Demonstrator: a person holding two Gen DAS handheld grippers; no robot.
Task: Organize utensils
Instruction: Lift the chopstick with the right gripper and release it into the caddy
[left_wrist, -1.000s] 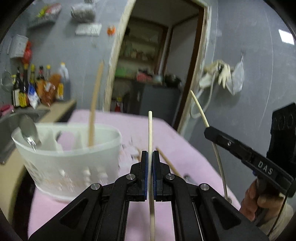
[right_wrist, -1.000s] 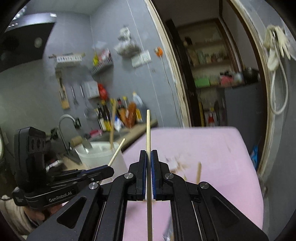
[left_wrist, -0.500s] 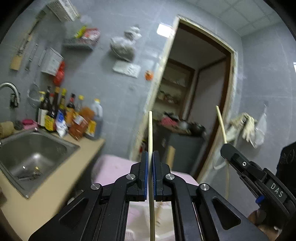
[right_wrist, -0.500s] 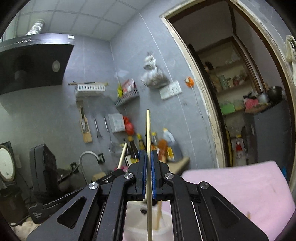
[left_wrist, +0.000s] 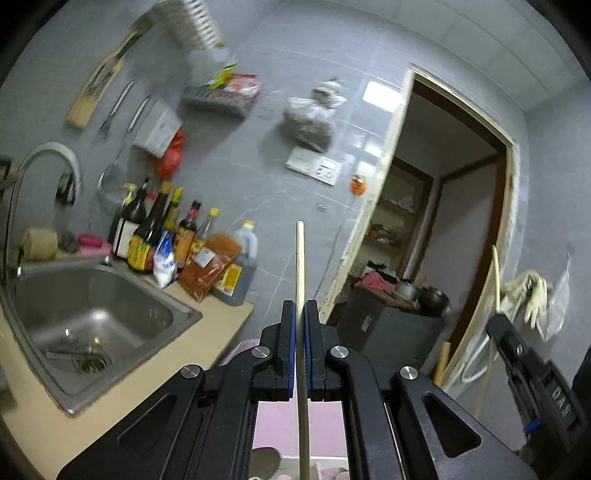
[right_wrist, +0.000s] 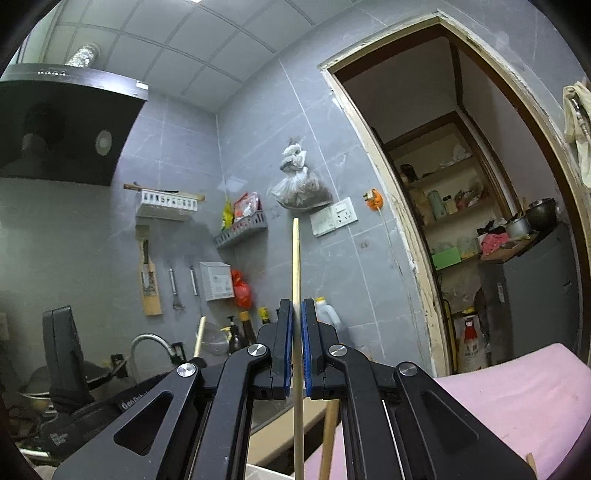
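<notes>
The left tongs (left_wrist: 300, 314), black with blue pads, are clamped on a pale wooden chopstick (left_wrist: 300, 258) that stands upright between the pads, its tip rising above them in front of the grey tiled wall (left_wrist: 258, 177). The right tongs (right_wrist: 294, 314), of the same make, are clamped on a second pale wooden chopstick (right_wrist: 295, 258), also upright. Below and left of the left tongs lie a steel sink (left_wrist: 92, 314) set in a tan surface (left_wrist: 229, 314), with a cluster of sauce bottles (left_wrist: 166, 236) at the wall. A pink-covered surface (right_wrist: 517, 398) shows at lower right in the right wrist view. Another wooden stick (right_wrist: 328, 435) stands just behind the right tongs, possibly in a white container whose edge barely shows.
</notes>
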